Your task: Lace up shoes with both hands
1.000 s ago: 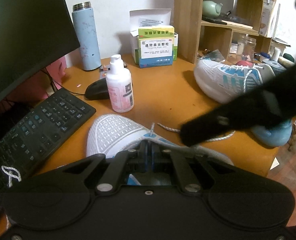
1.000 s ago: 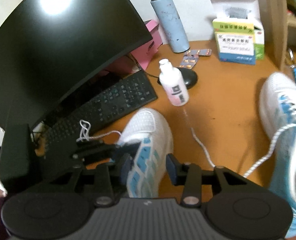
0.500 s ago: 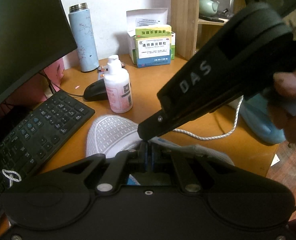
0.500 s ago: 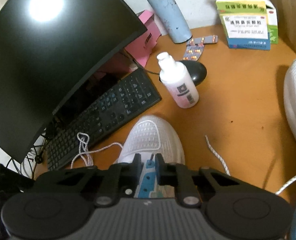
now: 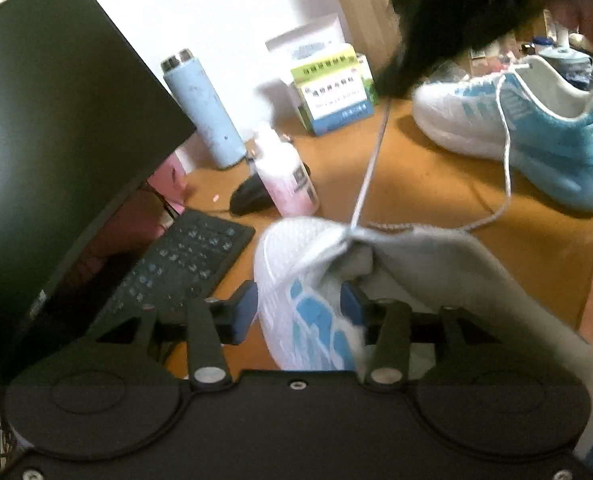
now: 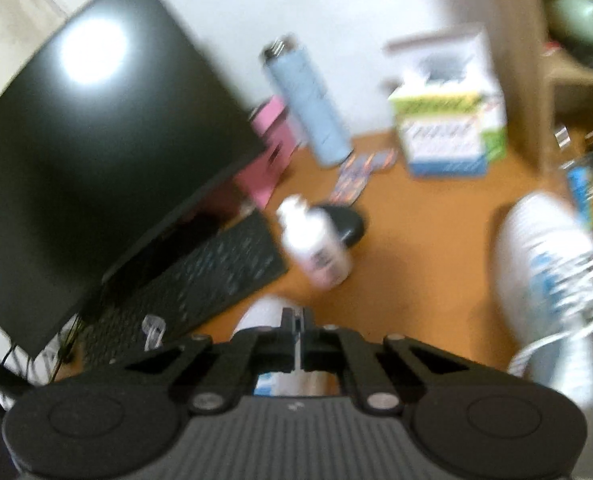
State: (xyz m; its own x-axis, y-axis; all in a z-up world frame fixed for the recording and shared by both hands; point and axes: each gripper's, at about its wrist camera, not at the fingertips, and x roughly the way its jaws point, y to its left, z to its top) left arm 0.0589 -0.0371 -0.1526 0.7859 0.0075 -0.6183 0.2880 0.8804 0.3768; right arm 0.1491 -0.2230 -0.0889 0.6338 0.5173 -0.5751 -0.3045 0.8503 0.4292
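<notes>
Here the near shoe (image 5: 296, 280) is seen lying on the desk (image 5: 416, 184), toe pointed away, right in front of the left gripper (image 5: 296, 312). The left jaws have just been opening, and the side of the shoe sits in the gap between them, but no squeeze by the blue pads (image 5: 242, 312) can be seen. It looks as if the shoe was let go so the lace (image 5: 366, 176) could be pulled freely.

The lace is stretched tight from the shoe's front edge up to the right gripper (image 5: 392, 76), which is held high over the desk by a hand (image 5: 576, 12). The right jaws are clenched, and a thin white strip, likely the lace, is caught between them. The lace is probably being drawn up so that it slides through an eyelet and the slack is taken out.

The second shoe (image 5: 516, 128) is parked farther away on the desk, out of the way, with its own lace trailing.

The tight lace and the lifted edge of the shoe are shown only in the left view. In the right view (image 6: 298, 336) the shut jaws are shown close up, but the picture is blurred and only a little of the near shoe (image 6: 264, 312) is seen past them. The keyboard (image 6: 200, 280) and the white bottle (image 6: 316, 248) are shown in both.
</notes>
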